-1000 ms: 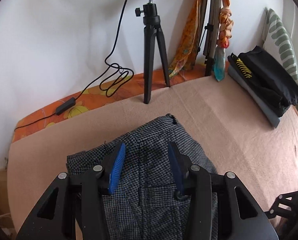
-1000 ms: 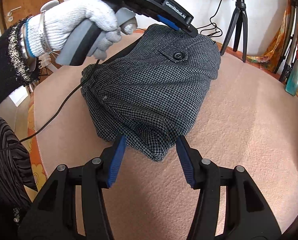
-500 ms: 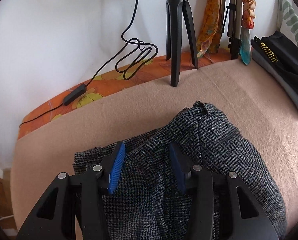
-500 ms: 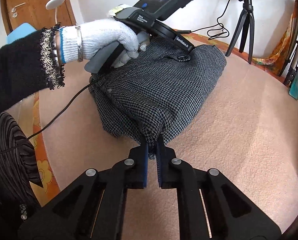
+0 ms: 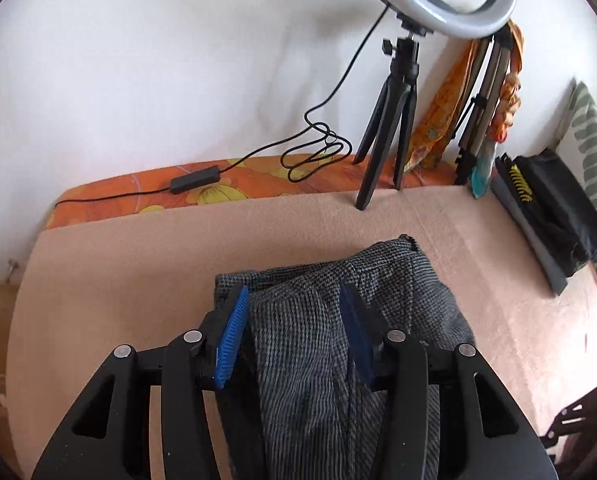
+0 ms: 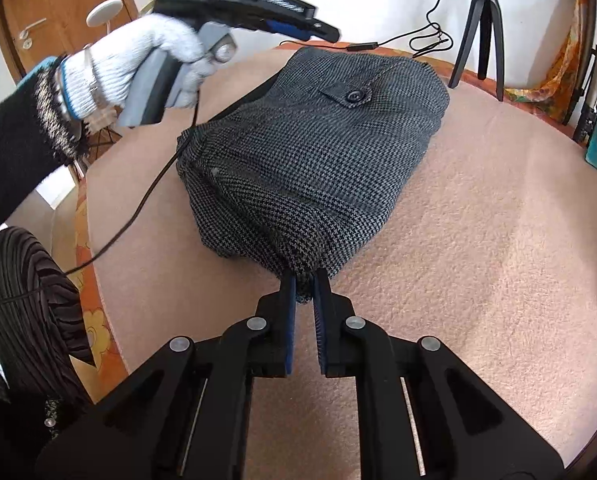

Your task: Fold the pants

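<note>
The grey houndstooth pants (image 6: 322, 152) lie folded in a thick bundle on the beige blanket (image 6: 478, 240). My right gripper (image 6: 304, 280) is shut on the near edge of the pants. My left gripper (image 5: 294, 312) is open above the far left end of the pants (image 5: 378, 292), with cloth seen between its blue pads. In the right wrist view the left gripper (image 6: 322, 34) is held in a white-gloved hand, raised just above the bundle. A buttoned pocket flap (image 6: 352, 96) faces up.
A ring light on a black tripod (image 5: 394, 128) stands at the back edge with its cable (image 5: 318, 152) coiled on the orange cover. A stack of dark folded clothes (image 5: 550, 208) lies at the right. A wooden door (image 6: 58, 12) is at far left.
My right gripper closed on the near edge of the pants and stays shut on it. My left gripper, open throughout, has lifted off the bundle and drawn back a little.
</note>
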### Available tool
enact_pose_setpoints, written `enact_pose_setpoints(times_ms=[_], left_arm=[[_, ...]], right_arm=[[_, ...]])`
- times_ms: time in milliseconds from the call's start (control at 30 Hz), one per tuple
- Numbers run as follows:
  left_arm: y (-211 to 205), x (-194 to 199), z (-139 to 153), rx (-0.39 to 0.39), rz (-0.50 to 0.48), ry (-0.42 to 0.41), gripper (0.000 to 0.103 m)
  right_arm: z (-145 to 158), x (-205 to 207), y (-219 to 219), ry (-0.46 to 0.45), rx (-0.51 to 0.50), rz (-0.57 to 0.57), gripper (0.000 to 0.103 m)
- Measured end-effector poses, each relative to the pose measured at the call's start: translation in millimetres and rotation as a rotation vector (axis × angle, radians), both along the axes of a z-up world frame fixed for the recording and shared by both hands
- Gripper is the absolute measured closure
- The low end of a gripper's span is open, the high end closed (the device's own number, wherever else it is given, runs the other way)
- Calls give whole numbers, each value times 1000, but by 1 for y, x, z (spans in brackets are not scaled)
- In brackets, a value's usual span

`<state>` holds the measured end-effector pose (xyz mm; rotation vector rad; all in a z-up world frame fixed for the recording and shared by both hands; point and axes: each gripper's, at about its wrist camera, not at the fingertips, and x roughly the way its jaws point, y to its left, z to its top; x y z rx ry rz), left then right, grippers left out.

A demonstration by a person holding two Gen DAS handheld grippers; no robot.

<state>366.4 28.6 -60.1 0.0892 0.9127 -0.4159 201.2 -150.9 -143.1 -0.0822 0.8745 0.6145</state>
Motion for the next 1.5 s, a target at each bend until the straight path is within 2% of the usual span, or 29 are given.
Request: enact_pose_setpoints(times_ms=[67,133,200,267,333,400,600,800,1000,1133,1233,1333,1500], left_arm=[[12,-17,12,-32,16,-7,53],[23,-37,20,-67,24,-8,50],[35,-56,24,-104,43,7,45],[49,-71,23,-145,70,30,41],[65,-85,18,-206,112,67,40],[78,-97,11,-266,157,112,40],[104,-135,-17,-438,295,238,40],[109,-158,-47,-616,409,336,40],[111,-161,-63,-729,510,348,40],[110,-157,-74,-758,545,372,40],[111,-157,-82,-739,563,383,39],[114,-158,-90,-758,577,397,38],[112,-154,-90,-765,579,358,34]], right_arm=[[7,0,-8,6,41,-4,90],[16,0,-15,-4,85,-19,80],[23,0,-24,-21,124,-55,51],[30,2,-32,-27,174,-81,47],[33,5,-38,-12,222,-96,45],[34,10,-41,-1,248,-123,38],[27,25,-50,59,314,-182,37],[17,40,-60,121,374,-242,37],[6,52,-62,188,402,-270,33],[-1,58,-64,234,441,-282,32],[-3,62,-64,245,447,-291,32],[-4,65,-63,252,456,-293,32],[-6,73,-60,259,450,-294,32]])
